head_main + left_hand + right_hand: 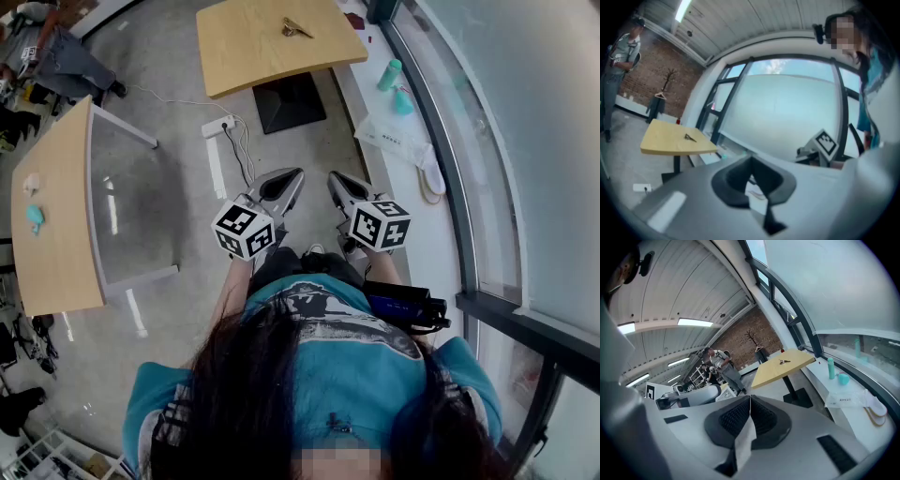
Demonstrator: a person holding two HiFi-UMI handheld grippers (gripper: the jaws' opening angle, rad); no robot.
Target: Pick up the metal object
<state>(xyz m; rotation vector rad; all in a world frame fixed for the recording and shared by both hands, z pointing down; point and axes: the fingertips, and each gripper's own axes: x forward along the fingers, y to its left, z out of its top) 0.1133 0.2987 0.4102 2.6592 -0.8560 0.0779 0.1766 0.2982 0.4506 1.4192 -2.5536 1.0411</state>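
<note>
In the middle of the head view, the left gripper [286, 180] and right gripper [339, 183] sit side by side close to the person's body. Each has its jaws pressed together with nothing between them. This looks like a carrying pose, not a reach.

Both point up the frame at the metal object [296, 29], which lies well apart from them near the far edge of the wooden table [246, 58] at the top centre. It is alone on the tabletop, so either gripper could come down on it freely.

The bare floor [309, 141] between them gives room to step forward. A power strip [217, 126] and its cord lie to the left of that path, and a window ledge [375, 112] carrying a teal bottle [390, 74] bounds the right.
</note>
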